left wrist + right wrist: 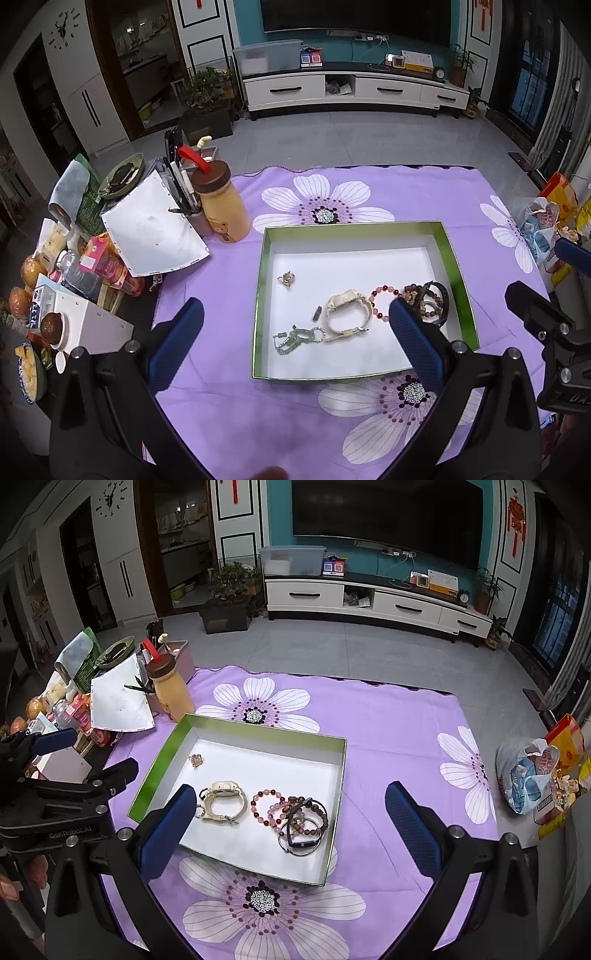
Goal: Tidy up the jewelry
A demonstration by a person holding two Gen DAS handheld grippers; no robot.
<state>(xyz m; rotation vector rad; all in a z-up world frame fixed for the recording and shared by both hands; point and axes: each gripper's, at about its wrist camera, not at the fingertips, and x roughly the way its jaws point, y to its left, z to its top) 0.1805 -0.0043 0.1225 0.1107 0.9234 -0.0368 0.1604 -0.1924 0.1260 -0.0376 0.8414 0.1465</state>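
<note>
Both tongs, left and right, hang spread wide and empty above the counter (purple floral cloth). Below sits the green-rimmed tray: cream watch mid-floor, beaded bracelets by its right wall, green necklace near its front-left corner.

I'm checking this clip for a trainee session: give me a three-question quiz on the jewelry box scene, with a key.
1. True or false: the cream watch lies inside the green-rimmed box.
2. Which sits nearest the box's right wall? A) small gold charm B) pile of bead bracelets C) green bead string
3. Fill in: the left gripper and right gripper are both ____ and hold nothing.

Key: 1 true; 2 B; 3 open.
</note>
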